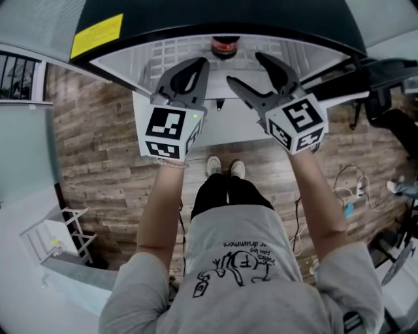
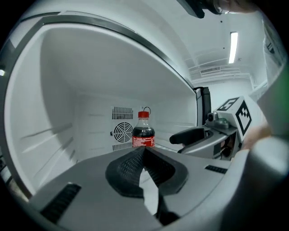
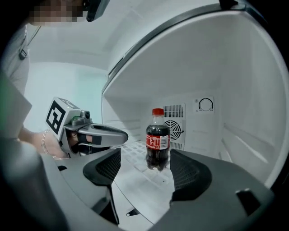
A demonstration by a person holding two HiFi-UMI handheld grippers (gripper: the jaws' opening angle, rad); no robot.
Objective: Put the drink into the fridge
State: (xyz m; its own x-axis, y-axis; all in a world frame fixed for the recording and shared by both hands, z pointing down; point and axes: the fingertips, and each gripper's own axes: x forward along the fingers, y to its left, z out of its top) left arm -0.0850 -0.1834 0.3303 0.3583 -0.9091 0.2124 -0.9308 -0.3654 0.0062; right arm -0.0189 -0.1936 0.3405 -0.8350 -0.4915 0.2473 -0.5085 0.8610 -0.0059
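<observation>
A small cola bottle [image 1: 225,45] with a red cap stands upright on the white wire shelf [image 1: 171,53] inside the open fridge. Nothing holds it. My left gripper [image 1: 201,64] is shut and empty, short of the bottle [image 2: 143,131], which shows just past its touching tips [image 2: 143,150]. My right gripper [image 1: 247,70] is open. From its own camera the bottle [image 3: 158,139] stands upright a little beyond the gap between its two pads [image 3: 104,168], apart from both. Both grippers hover at the shelf's front.
A round fan grille [image 2: 122,132] sits in the fridge's back wall, behind the bottle. The fridge's dark top [image 1: 215,16] carries a yellow label [image 1: 96,34]. Below are a wooden floor [image 1: 98,150], the person's shoes [image 1: 225,167] and cables [image 1: 349,186] at the right.
</observation>
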